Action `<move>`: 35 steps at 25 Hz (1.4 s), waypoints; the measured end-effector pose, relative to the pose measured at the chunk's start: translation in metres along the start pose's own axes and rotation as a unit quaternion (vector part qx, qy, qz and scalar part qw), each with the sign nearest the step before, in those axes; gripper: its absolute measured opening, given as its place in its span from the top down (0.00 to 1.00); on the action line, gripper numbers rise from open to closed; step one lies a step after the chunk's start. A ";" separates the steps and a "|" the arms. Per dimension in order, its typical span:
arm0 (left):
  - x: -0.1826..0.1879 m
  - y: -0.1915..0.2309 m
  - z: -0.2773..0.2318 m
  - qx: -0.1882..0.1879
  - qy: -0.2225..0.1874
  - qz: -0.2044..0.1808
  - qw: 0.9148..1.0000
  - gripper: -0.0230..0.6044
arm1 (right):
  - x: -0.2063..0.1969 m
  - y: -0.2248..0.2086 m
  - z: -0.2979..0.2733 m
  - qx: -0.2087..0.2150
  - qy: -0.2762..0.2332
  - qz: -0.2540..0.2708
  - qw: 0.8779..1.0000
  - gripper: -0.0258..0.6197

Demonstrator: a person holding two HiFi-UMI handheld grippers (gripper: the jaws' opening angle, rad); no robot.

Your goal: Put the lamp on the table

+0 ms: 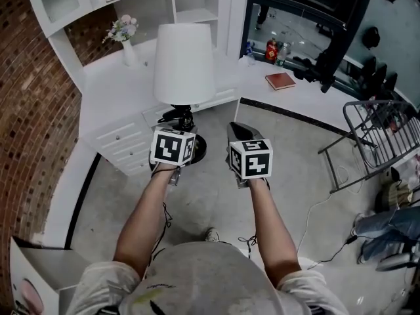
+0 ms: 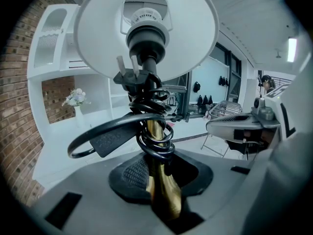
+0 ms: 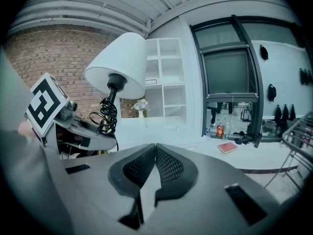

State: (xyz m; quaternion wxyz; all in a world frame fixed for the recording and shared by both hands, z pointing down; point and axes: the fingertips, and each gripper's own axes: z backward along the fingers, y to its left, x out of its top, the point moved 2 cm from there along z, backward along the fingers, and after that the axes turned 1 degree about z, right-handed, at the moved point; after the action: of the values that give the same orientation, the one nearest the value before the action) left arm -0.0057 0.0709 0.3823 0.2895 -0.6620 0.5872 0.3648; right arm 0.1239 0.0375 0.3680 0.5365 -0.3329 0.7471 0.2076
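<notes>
Lamp (image 1: 184, 64) stem sits between the left gripper (image 1: 184, 122) jaws, over the floor just in front of the corner desk (image 1: 108, 90); right gripper (image 1: 238, 128) is beside it on the right, not touching. Vase (image 1: 128, 51) is on the desk behind-left of the lamp, with shelves (image 1: 190, 2) above. Book (image 1: 280, 81) and bottles (image 1: 272, 50) are on the desk's right wing, and a wire rack (image 1: 380, 126) is on the floor far right.

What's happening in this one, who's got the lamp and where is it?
A person with a gripper in each hand holds a white-shaded table lamp off the floor, in front of the white corner desk. The left gripper is clamped on the lamp's brass stem, just under the black cord coiled around it. The right gripper is beside it, jaws together and empty. The lamp is not yet on the desk.
</notes>
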 end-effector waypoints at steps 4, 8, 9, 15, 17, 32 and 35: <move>0.004 -0.006 -0.012 0.003 0.002 0.002 1.000 0.80 | -0.003 -0.014 -0.003 0.002 0.003 0.000 1.000 0.95; 0.008 -0.012 -0.023 0.002 0.004 0.003 1.000 0.80 | -0.004 -0.027 -0.006 0.002 0.004 -0.001 1.000 0.95; 0.010 -0.013 -0.026 0.003 0.005 0.002 1.000 0.80 | -0.004 -0.029 -0.007 0.003 0.005 -0.001 1.000 0.95; 0.016 -0.021 -0.043 0.000 0.007 0.000 1.000 0.80 | -0.002 -0.048 -0.012 0.001 0.003 -0.001 1.000 0.95; 0.019 -0.021 -0.049 -0.002 0.007 -0.001 1.000 0.80 | -0.001 -0.053 -0.015 -0.001 0.001 0.000 1.000 0.95; 0.041 0.024 -0.112 -0.009 0.001 -0.013 1.000 0.80 | 0.006 -0.071 -0.086 -0.008 0.000 0.017 1.000 0.95; 0.051 0.047 -0.128 -0.009 0.000 -0.016 1.000 0.80 | 0.013 -0.073 -0.113 -0.011 0.004 0.017 1.000 0.95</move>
State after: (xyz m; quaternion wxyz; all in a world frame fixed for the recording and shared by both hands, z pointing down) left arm -0.0315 -0.0688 0.4148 0.2889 -0.6744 0.5730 0.3652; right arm 0.0991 -0.0918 0.3975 0.5267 -0.3265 0.7524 0.2235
